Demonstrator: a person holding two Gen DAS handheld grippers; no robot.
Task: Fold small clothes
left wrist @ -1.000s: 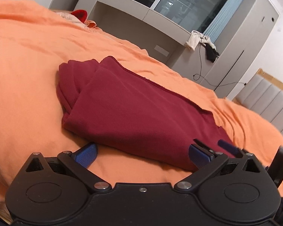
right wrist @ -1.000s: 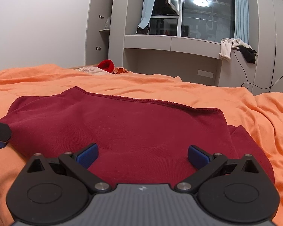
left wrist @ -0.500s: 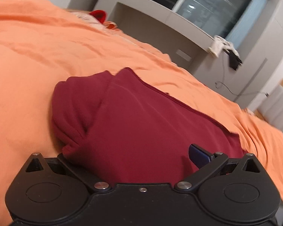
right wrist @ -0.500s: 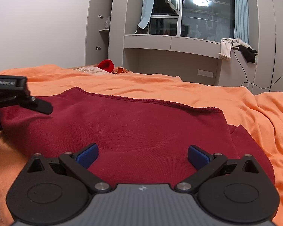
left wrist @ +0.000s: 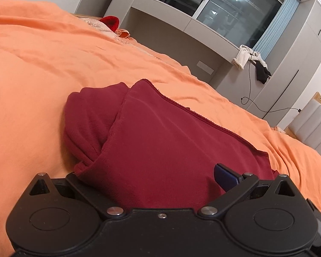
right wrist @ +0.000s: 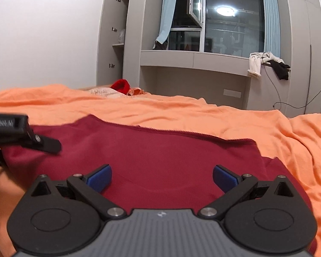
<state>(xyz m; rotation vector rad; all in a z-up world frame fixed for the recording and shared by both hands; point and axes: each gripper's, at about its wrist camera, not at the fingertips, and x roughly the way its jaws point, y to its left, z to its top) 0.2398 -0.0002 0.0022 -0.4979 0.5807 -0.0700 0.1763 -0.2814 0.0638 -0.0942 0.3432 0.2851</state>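
Note:
A dark red folded garment [left wrist: 164, 145] lies on the orange bedspread [left wrist: 36, 68]. My left gripper [left wrist: 160, 180] is open with its jaws wide around the garment's near edge: the left finger is hidden under the cloth and the right blue pad [left wrist: 225, 176] rests on top. In the right wrist view the same garment [right wrist: 160, 150] lies flat. My right gripper [right wrist: 160, 177] is open and empty, held just above the cloth. The left gripper [right wrist: 21, 135] shows at that view's left edge, at the garment's left end.
A red item and pale cloths [right wrist: 121, 86] lie at the bed's far side. A grey built-in desk and cabinets [right wrist: 194, 64] stand under the window, with clothes [right wrist: 267, 63] draped on the ledge. A padded headboard [left wrist: 310, 126] is at the right.
My left gripper has pushed forward onto the garment's near left edge; its left finger has slid under the cloth. My right gripper has stayed still.

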